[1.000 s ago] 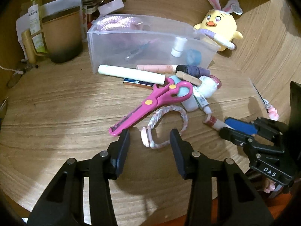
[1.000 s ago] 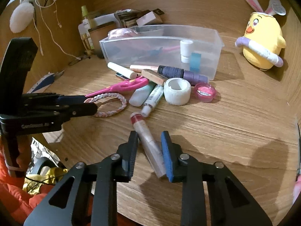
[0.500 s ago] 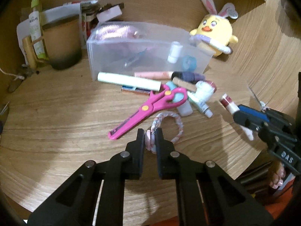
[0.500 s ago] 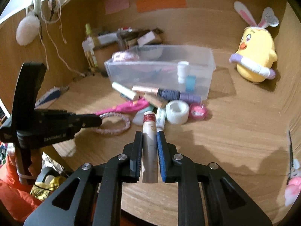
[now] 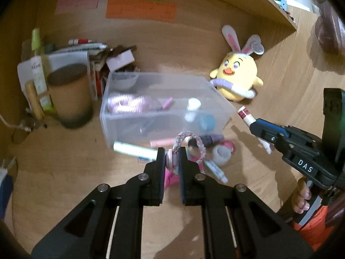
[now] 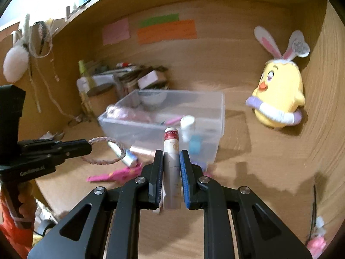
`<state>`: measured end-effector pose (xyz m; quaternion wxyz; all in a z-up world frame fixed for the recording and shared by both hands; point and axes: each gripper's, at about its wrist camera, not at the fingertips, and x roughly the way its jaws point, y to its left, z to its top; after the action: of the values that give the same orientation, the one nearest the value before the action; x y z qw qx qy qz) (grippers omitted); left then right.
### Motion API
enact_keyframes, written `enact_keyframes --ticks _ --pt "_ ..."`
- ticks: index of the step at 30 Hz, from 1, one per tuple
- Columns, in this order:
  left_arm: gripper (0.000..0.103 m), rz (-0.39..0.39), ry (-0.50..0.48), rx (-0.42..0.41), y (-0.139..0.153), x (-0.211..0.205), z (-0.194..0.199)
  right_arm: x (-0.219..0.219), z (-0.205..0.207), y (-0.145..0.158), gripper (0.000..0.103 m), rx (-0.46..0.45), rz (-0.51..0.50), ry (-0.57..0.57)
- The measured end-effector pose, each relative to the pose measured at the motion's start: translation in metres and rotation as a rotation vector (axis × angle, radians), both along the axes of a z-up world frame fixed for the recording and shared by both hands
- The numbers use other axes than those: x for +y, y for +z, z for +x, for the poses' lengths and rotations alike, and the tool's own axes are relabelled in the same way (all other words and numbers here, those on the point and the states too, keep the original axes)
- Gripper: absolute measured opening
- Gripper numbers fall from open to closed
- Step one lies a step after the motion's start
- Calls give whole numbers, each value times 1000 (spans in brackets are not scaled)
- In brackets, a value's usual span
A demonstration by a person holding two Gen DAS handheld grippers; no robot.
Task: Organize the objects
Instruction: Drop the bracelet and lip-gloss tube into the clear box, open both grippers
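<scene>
My left gripper [image 5: 172, 156] is shut on a braided pink-and-white bracelet [image 5: 189, 139], lifted off the wooden desk; the same bracelet [image 6: 103, 151] hangs from the left gripper [image 6: 87, 149] in the right wrist view. My right gripper [image 6: 170, 161] is shut on a white tube with a red cap band [image 6: 171, 149], held upright above the desk; that tube [image 5: 246, 116] also pokes from the right gripper [image 5: 255, 125] in the left wrist view. A clear plastic bin [image 5: 163, 108] with several small items inside stands just beyond both grippers.
Pink scissors [image 6: 114, 174], a white stick [image 5: 133, 150], a white tape roll [image 5: 222, 155] and small tubes lie in front of the bin. A brown cup [image 5: 69, 99] and boxes stand at the back left, a yellow chick plush [image 5: 237, 79] at the right.
The left gripper closed on the bracelet and the right tightened on the tube. Both then rose off the desk, carrying them up toward the bin.
</scene>
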<state>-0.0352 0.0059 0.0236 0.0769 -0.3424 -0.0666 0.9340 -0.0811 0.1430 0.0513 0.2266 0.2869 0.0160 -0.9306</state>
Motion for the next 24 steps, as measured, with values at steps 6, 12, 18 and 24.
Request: enact_keyframes --ticks 6,12,18,24 --pt "10 -15 3 40 21 -5 -31 -9 -24 20 14 51 7 -17" --pt "10 -16 10 72 43 -15 -62 -21 -53 36 14 82 32 -37" --pt "10 -55 -14 20 41 -12 -99 -30 -88 31 14 61 84 -68" --pt "10 -109 -37 -49 20 -1 -128 -30 -120 11 14 -18 115 -96"
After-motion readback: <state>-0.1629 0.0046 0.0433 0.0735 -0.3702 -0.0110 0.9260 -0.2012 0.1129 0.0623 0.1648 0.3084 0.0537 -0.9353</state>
